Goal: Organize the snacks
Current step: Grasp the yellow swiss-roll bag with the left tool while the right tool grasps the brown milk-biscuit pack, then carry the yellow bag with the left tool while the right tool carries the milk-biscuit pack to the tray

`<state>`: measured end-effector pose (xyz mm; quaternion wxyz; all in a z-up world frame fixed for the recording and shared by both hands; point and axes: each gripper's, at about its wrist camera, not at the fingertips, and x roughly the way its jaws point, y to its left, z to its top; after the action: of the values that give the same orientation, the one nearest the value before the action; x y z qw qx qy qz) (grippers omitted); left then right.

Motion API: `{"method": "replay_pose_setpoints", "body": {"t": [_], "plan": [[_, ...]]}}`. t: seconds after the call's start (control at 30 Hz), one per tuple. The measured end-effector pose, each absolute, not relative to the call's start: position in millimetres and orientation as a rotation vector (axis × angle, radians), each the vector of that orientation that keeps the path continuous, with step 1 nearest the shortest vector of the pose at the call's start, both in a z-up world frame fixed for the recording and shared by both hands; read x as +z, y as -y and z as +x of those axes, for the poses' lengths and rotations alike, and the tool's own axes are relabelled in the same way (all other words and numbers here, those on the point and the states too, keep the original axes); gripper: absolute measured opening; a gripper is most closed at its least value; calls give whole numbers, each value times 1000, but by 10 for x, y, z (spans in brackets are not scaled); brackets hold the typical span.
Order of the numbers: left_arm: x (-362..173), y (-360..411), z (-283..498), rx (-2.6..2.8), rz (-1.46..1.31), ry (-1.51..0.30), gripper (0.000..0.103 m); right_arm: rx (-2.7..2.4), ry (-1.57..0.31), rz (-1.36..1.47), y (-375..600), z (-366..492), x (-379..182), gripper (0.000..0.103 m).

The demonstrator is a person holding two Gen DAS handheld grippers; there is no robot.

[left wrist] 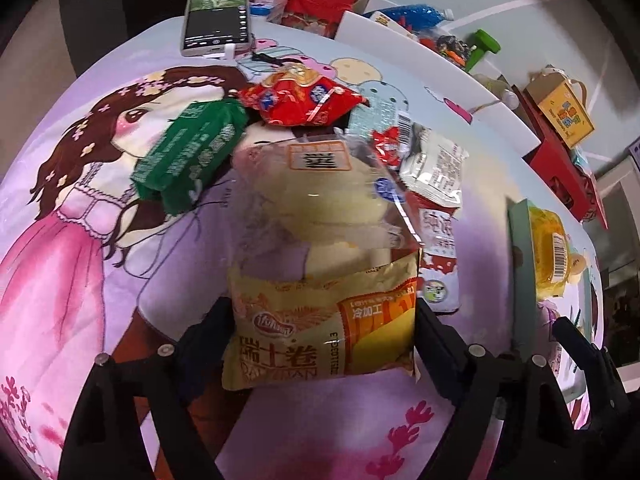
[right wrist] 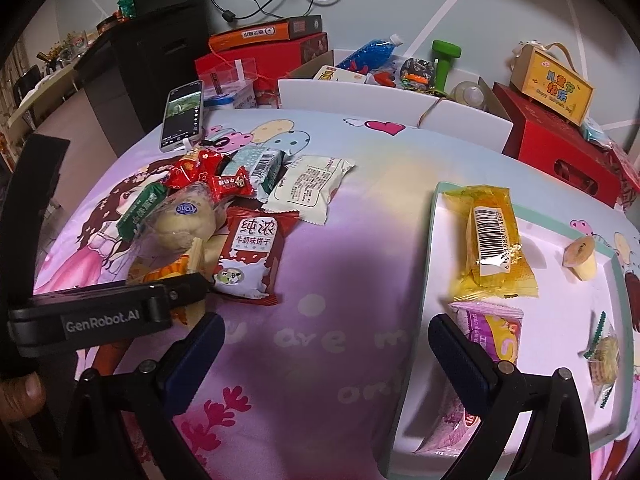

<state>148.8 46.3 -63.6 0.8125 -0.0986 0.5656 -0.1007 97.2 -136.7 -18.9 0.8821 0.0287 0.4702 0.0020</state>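
Left gripper [left wrist: 322, 336] straddles the near end of the Swiss roll bag [left wrist: 320, 280], one finger on each side of it. Both fingers sit right at the bag's edges; can't tell whether the pads actually press on it. Bag lies flat on the cartoon-print cloth [left wrist: 80, 260] covering the worktop.

Using the Swiss roll bag as reference:
- green pack [left wrist: 188, 156] at its far left corner, tilted
- red patterned pack [left wrist: 304, 102] just beyond its far end
- red-and-white milk biscuit pack [left wrist: 438, 248] touching its right edge, white pack [left wrist: 436, 168] just past that
- phone [left wrist: 218, 16] well beyond, at the cloth's far edge
- tray [right wrist: 434, 240] well off to the right (only its near corner shows in the left wrist view)

Right gripper [right wrist: 326, 344] hangs with its fingers wide apart, nothing between them, over bare cloth between the bag's pile and the tray. In the tray: yellow barcode pack [right wrist: 492, 248], pink-purple pack [right wrist: 492, 336] under the gripper's right finger, small jelly cup [right wrist: 580, 258], clear cookie wrapper [right wrist: 604, 360].
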Motion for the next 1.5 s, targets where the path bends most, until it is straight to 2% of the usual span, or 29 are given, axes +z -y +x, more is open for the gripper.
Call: {"method": "replay_pose_setpoints", "body": {"t": [0.4,0.6,1.1,1.2,1.27,1.37,1.43,1.5], "plan": [[-634,-925,1553,-113,-304,-1199,87,27,-940,42,1196,1138,-78,103],[-646,-1082,1577,-86,-324,-1200,87,73,-977,10,972,1341,-228,99],[-722,-1111,1622,-75,-291,-1215,87,51,-1042,-5,898,1698,-535,75],[-732,-1105,1621,-74,-282,-1219,87,72,-1052,5,867,1702,-568,66],[-739,-1073,1636,-73,-270,-1221,87,87,-1053,10,847,1686,-574,54],[-728,-1044,1617,-80,-246,-1221,87,92,-1046,0,811,1643,-551,42],[-712,-1038,1602,-88,-237,-1222,82,86,-1036,-18,792,1596,-534,42],[-710,-1005,1630,-93,-235,-1220,81,87,-1032,-27,785,1547,-529,42]]}}
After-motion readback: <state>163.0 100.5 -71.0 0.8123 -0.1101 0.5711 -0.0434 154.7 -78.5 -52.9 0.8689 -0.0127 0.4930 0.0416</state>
